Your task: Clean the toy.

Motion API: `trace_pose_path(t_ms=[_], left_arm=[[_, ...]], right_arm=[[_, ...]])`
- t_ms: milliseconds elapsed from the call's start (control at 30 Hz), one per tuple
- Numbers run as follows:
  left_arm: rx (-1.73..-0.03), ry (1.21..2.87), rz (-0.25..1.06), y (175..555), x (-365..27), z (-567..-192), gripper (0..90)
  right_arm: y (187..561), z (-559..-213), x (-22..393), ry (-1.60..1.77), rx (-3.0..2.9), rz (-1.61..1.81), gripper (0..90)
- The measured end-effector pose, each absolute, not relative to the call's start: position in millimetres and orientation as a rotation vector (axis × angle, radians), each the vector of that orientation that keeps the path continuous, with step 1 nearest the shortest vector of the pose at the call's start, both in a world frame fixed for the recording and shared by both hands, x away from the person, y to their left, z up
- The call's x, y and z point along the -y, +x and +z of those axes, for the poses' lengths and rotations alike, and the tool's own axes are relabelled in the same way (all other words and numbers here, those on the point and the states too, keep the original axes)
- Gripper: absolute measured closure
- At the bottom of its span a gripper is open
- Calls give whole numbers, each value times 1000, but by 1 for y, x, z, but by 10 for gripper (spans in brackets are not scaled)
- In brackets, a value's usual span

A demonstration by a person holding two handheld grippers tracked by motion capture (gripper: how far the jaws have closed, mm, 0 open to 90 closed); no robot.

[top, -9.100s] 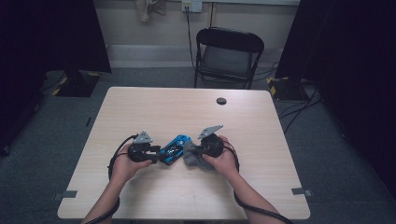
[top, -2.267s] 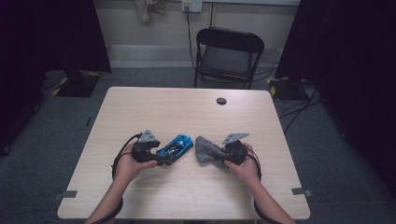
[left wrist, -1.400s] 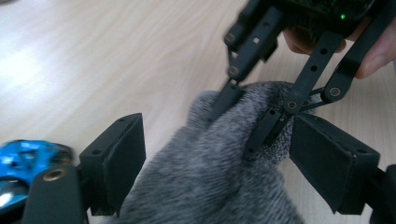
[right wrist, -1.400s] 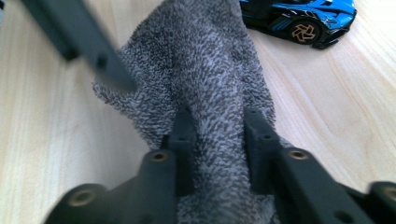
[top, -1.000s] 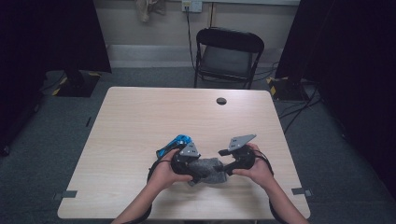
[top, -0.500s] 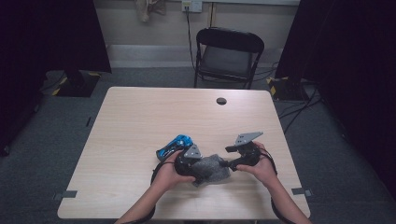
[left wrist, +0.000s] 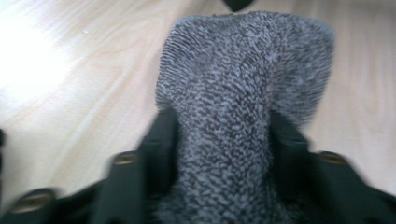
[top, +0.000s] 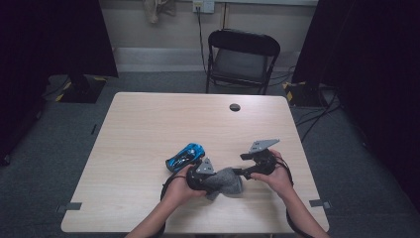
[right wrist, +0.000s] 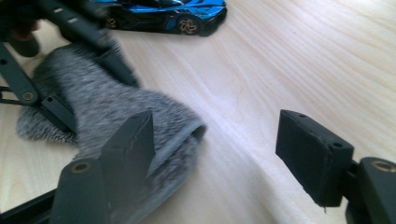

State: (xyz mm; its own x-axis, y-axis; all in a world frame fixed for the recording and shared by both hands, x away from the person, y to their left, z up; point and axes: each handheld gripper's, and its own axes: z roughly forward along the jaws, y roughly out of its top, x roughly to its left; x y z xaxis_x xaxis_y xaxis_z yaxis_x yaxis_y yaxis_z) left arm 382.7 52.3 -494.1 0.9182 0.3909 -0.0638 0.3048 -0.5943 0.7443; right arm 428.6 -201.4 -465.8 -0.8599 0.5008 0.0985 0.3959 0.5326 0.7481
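In the high view, the grey fuzzy sock (top: 225, 181) lies on the pale wooden desk (top: 148, 124) in the lower middle of the frame, between the person's two hands. The left claw (top: 210, 179) sits at the sock's left end, and its jaws have just been closing with the sock between them. In the left gripper view the sock (left wrist: 243, 93) fills the centre of the frame and runs up from between the two black jaws, which press into the knit on both sides and pinch it narrow there, so this claw is clenched on the sock. The frame is a little blurred, so the exact contact line is hard to make out.

The right claw (top: 243, 172) comes in from the right of the high view, at the sock's right end. In the right gripper view, the right claw (right wrist: 212, 140) is released, its jaws standing wide apart: the left jaw rests against the open cuff of the sock (right wrist: 116, 112) in the lower left of the frame, while the right jaw hangs over bare desk wood, well clear of the fabric.

A blue toy car (top: 184, 156) sits on the desk just above and left of the left hand, apart from the sock; it appears again at the top of the right gripper view (right wrist: 163, 11). A small dark disc (top: 235, 107) lies near the desk's upper edge.
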Motion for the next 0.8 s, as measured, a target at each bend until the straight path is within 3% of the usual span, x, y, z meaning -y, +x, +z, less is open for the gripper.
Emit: trace_pose_path(t_ms=[133, 300, 800], left_arm=[[-570, 2258, 87, 380, -56, -489, 662], [-602, 2214, 36, 379, -74, -475, 672], [-703, 2160, 125, 363, -156, -449, 670]], right_arm=[[432, -462, 198, 777, -2633, 1222, 271], [436, -456, 189, 769, -2630, 1221, 271], [455, -451, 134, 773, -2652, 1210, 215]])
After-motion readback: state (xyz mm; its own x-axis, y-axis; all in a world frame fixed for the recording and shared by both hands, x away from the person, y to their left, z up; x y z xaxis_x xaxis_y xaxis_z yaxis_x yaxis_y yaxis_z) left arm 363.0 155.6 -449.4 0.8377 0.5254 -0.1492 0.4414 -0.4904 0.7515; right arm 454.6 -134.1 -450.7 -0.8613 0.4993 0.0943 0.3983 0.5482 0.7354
